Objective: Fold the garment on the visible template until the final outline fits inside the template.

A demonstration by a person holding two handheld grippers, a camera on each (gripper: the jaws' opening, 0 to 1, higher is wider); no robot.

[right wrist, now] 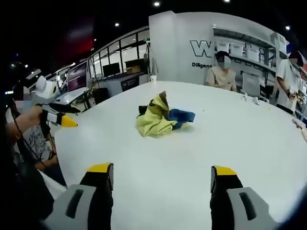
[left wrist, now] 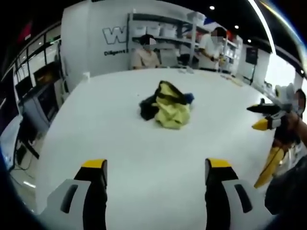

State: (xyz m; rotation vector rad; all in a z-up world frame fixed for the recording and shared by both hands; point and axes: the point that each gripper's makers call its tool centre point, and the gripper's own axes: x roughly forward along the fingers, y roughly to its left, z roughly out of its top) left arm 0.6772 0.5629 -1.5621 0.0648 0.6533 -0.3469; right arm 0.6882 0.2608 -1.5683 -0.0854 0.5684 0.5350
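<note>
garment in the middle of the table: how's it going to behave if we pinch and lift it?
Probably floppy: the garment lies crumpled in a soft heap, so it should drape and unfurl. Likely light for its bulk, since the fabric looks thin. On the smooth white table it may slide rather than hold when pushed.

A lab or showroom: a big white table, behind it a white wall with lettering, storage shelves with boxes, ceiling spotlights, people at desks.
</note>
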